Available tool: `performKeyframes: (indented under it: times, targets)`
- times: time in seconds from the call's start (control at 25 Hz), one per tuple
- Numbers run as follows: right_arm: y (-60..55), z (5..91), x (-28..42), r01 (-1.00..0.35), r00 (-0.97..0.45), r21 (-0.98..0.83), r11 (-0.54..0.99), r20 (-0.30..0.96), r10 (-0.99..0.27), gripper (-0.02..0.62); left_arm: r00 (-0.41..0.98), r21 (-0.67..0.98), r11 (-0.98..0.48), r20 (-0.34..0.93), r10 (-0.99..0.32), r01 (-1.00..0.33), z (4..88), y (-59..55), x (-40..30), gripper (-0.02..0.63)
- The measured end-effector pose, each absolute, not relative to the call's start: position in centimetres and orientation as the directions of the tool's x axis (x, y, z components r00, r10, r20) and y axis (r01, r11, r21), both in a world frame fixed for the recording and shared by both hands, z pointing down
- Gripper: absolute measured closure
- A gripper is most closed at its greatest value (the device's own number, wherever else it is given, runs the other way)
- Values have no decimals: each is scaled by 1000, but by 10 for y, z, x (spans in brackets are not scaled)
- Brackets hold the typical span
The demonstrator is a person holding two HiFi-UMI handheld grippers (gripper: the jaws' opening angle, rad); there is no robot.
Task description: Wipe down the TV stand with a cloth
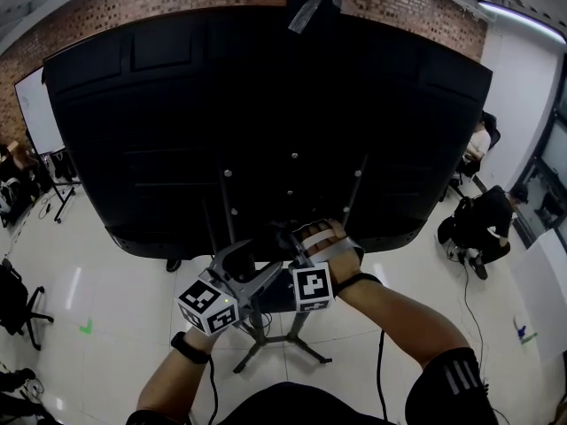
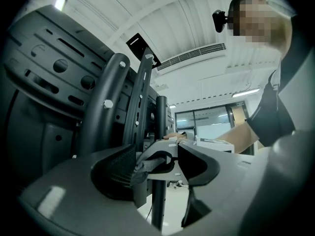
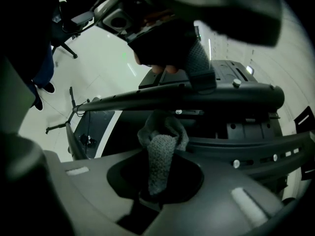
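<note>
Behind the television [image 1: 266, 104], head view: the black back panel fills most of the frame. It is carried on the TV stand [image 1: 301, 326], whose splayed legs rest on a pale glossy floor [image 1: 106, 273]. The left claw [image 1: 268, 255] and the right claw [image 1: 292, 242] sit close together at the panel's lower edge, just above the stand's post. Their tips lie in shadow, so their state cannot be read from this view. The person's right hand [image 1: 335, 248] holds its tool close against the panel. A second person [image 1: 478, 224] crouches on the floor, well apart at the right.

Left gripper view: the left claw's jaws stand apart and are closed on nothing. A black upright post of the stand runs behind the gap. A curved tube [image 2: 106, 107] and a slotted bracket [image 2: 140, 102] rise beside it. A fold of grey cloth [image 2: 143, 165] and the pale tip of the other tool lie between the jaws. The cloth is next to the ribbed left pad; contact cannot be confirmed.

Right gripper view: the right claw is clamped on the cloth. The cloth rises from the jaws as a bunched knitted wad and reaches the underside of a black horizontal tube of the stand. A hand in a dark glove [image 3: 167, 48] sits on top of that tube, directly above the cloth.
</note>
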State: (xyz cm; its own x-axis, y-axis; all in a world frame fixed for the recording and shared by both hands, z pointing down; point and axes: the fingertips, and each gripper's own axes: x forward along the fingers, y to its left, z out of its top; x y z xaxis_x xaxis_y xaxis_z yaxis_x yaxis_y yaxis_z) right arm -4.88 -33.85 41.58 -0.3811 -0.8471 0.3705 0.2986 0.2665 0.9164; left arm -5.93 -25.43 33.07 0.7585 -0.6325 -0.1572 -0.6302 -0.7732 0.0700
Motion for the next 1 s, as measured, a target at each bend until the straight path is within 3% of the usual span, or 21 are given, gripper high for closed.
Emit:
performKeyframes:
  times: [0.2, 0.36, 0.76, 1.0]
  targets:
    - [-308, 387, -45, 62, -509, 916, 396, 370, -777, 546, 750, 111, -766, -159, -642, -633, 336, -252, -60, 316]
    - [-293, 343, -22, -139, -590, 879, 455, 295, -751, 546, 752, 97, -771, -176, -636, -629, 328, -247, -57, 316]
    - [-284, 210, 64, -425, -542, 867, 262, -12, -840, 545, 786, -13, -814, -270, -557, -581, 264, -229, -19, 316]
    - [-312, 195, 102, -485, -485, 851, 202, -70, -872, 545, 813, -45, -845, -307, -495, -532, 237, -227, 16, 316]
